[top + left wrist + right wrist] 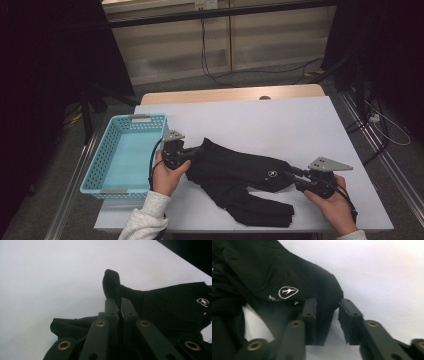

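The left gripper [117, 302] was clamped on a fold of the black garment [235, 175], its jaws pressed together with a tuft of cloth standing up between the tips. In the high view that gripper [192, 151] held the garment's left end, just beside the blue basket [95, 170]. The right gripper [327, 315] stood with its jaws apart around the other end, near the small white logo [288, 292]; cloth lay between the jaws, but the pads did not press on it.

The garment lay spread across the middle of the white table [280, 120], one part folded toward the front edge. It looked soft, thin and light, with no stiffness: it would likely sag and drape from any point held, and trail whatever was not lifted. The cloth seemed smooth, so a single layer might slip; a bunched fold or a hem would probably give the surest hold. Taking both ends would keep it from dragging on the way to the basket.
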`<state>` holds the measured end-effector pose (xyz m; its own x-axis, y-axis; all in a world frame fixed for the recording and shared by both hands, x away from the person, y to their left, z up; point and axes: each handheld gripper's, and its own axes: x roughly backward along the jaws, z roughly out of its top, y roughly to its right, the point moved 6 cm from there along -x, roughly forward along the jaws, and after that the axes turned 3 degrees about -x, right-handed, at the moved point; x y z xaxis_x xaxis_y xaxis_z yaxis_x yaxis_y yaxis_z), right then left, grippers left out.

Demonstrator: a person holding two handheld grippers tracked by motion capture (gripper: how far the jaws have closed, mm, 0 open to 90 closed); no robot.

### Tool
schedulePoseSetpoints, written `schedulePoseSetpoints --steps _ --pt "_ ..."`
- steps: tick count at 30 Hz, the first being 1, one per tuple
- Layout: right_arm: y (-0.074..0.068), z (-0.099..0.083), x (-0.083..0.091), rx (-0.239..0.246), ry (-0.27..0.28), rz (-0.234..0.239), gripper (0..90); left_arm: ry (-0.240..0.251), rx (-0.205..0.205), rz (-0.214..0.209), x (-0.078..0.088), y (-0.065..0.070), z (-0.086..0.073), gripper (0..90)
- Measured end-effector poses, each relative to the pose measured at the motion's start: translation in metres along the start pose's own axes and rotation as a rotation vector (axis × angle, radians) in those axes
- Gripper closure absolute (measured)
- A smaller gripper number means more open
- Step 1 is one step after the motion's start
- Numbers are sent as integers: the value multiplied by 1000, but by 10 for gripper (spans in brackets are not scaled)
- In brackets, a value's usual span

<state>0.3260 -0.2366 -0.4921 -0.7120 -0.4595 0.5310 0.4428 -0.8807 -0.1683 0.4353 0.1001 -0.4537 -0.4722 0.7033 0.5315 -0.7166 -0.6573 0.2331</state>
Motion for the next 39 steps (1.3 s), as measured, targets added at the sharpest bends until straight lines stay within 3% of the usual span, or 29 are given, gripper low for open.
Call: schedulePoseSetpoints --steps 5,11,12,19,23,24,25,26,27,31,33,34,39 --pt "4 2 2 -24 6 -21 556 3 -8 -11 5 2 1 856" --pt "12 5 2 -95 9 -55 461 0 -8 -1 11 -1 -2 856" --pt "11 5 -1 -130 4 -46 446 3 -7 2 13 -2 -2 856" --pt "-1 5 -12 -172 -36 -4 419 10 3 22 21 -7 -4 856" --pt "-9 2 -23 -185 -78 22 480 2 12 24 21 -7 -7 856" --pt "-12 0 -27 -176 -95 34 658 3 11 25 22 -7 -8 856" --pt "-12 0 -27 -176 -95 34 658 3 12 24 23 -7 -8 856" --pt "-11 2 -27 -174 -77 31 795 5 11 26 24 -7 -7 856" --pt "-11 4 -26 -170 -62 49 843 11 8 28 25 -7 -7 857" --pt "-2 20 -16 -162 -2 45 856 32 2 37 29 -6 -3 858" --pt "5 30 -8 -167 43 42 857 51 -2 38 31 -6 0 861" --pt "10 41 0 -157 93 45 856 63 -1 33 31 -5 1 861" --pt "15 52 10 -149 149 51 845 85 -21 31 33 1 6 861"
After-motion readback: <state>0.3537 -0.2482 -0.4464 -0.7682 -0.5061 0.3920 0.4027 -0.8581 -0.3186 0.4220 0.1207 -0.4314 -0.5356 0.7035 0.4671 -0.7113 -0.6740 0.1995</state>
